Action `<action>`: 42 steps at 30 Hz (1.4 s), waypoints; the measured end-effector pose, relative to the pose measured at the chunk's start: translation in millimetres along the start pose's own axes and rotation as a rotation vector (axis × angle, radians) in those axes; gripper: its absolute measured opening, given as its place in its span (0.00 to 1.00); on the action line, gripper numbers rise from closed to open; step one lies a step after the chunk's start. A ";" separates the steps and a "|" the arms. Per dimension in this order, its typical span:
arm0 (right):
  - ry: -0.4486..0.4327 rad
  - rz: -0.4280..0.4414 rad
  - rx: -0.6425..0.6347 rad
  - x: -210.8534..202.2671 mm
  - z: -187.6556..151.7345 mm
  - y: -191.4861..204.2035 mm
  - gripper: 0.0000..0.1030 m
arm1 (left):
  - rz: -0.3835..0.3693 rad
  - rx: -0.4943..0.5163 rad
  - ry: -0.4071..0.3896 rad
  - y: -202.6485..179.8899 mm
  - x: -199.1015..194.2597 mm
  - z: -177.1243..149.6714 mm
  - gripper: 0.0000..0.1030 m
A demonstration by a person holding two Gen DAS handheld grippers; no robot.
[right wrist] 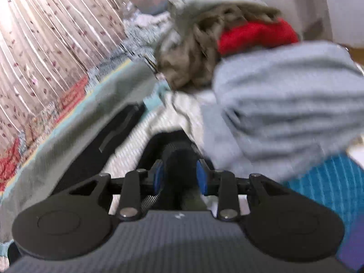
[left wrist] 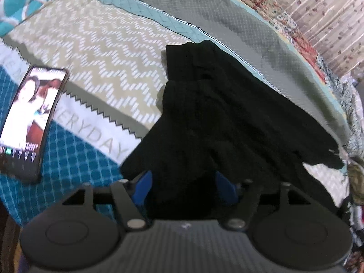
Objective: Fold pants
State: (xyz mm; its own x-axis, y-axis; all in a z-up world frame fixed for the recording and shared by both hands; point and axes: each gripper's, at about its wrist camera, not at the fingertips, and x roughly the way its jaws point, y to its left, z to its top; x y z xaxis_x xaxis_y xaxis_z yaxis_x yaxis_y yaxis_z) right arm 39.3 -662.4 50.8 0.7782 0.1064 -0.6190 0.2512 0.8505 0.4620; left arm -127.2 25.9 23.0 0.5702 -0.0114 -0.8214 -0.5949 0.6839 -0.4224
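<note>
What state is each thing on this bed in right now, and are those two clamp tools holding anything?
Black pants: partly folded, lying on the bedspread.
Phone: screen lit, flat on the bed.
Left gripper: open, black cloth between its fingers, not pinched.
Right gripper: partly open, dark cloth between its pads; grip unclear in the blur.
Grey garment: crumpled in a heap.
Red garment: bunched on the pile.

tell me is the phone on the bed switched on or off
On. The phone lies face up on the bedspread, its screen lit with a bright picture and a row of icons along one end.
</note>
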 end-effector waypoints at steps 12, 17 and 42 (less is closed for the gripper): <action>0.080 0.103 0.302 34.4 5.2 -20.3 0.06 | -0.009 -0.123 0.028 23.0 -13.0 -20.2 0.55; -0.154 -0.038 0.066 -28.7 10.3 7.3 0.06 | -0.013 -0.123 0.075 15.3 1.6 -26.9 0.47; -0.192 -0.176 -0.063 -85.5 -47.8 24.5 0.56 | -0.082 -0.189 0.053 21.2 13.0 -32.7 0.15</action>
State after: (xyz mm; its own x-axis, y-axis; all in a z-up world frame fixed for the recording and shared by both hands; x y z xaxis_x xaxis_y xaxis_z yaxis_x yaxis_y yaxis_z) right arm -48.6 -626.0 84.6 0.8223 -0.1409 -0.5514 0.3609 0.8782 0.3140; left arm -151.0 16.3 -9.1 0.5935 -0.1031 -0.7982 -0.6460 0.5305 -0.5488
